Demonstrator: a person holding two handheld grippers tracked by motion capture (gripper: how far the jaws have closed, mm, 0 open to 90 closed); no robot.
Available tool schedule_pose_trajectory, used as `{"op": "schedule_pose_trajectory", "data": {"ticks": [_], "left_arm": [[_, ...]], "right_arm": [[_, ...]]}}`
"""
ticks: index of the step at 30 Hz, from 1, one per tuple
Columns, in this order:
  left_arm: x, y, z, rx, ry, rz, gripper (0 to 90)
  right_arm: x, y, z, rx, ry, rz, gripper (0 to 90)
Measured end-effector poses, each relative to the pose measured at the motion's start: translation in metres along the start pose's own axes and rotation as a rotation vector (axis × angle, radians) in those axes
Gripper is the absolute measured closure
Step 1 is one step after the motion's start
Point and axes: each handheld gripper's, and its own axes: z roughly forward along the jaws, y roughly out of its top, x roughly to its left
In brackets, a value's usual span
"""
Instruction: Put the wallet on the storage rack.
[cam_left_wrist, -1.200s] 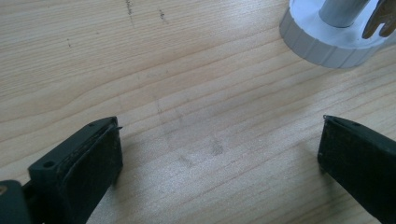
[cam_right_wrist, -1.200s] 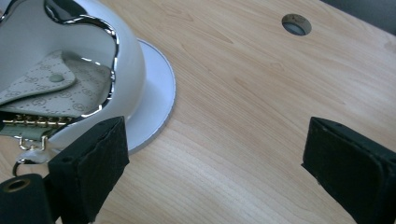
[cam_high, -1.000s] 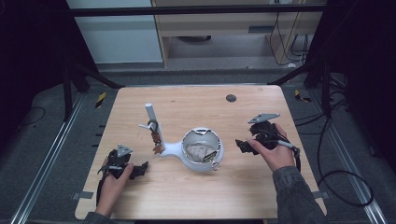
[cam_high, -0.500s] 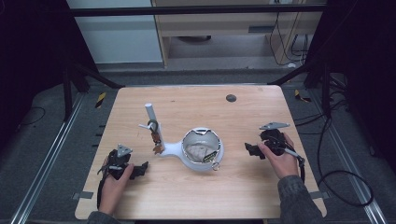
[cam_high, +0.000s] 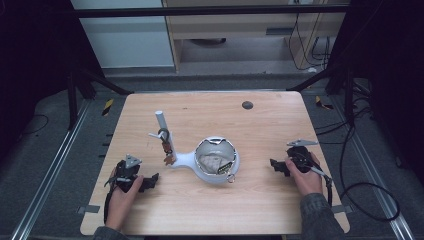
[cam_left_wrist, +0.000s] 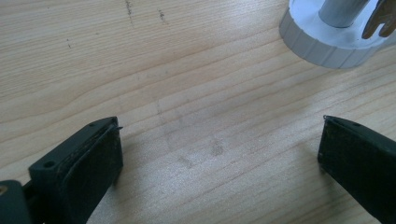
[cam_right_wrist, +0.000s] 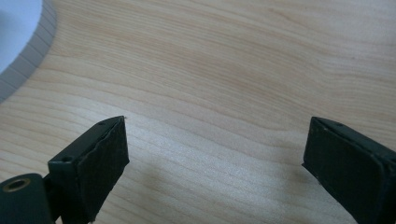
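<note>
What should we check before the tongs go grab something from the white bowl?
1. Left tongs open: ok, jaws wide apart, nothing between.
2. Right tongs open: ok, also holding nothing.
3. White bowl upright between the tongs: ok.
4. What lies inside the bowl: cannot tell, something pale and crumpled.
5. Post on the bowl's side arm standing upright: ok.
6. Table bare between each tongs and the bowl: ok.

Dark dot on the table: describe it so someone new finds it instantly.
Start at the wooden table and go to its far edge, right of centre. The dark dot lies flat there, alone, well beyond the white bowl; it is the lone small round dark mark on bare wood.
</note>
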Motion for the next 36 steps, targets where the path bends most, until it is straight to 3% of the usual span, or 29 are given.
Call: {"op": "schedule_pose_trajectory", "data": {"ticks": [12,20,28,36], "left_arm": [[0.0,0.0,0.0,0.0,0.0,0.0,0.0],[0.0,0.0,0.0,0.0,0.0,0.0,0.0],[0.0,0.0,0.0,0.0,0.0,0.0,0.0],[0.0,0.001,0.0,0.002,0.0,0.001,0.0]], "right_arm": [[-0.002,-0.006,0.011,-0.009,-0.025,0.03,5.3],[0.004,-0.01,0.015,-0.037,-0.073,-0.003,2.7],[0.01,-0.013,0.013,-0.042,-0.069,0.001,2.8],[0.018,-0.021,0.006,-0.035,-0.071,-0.031,2.7]]}}
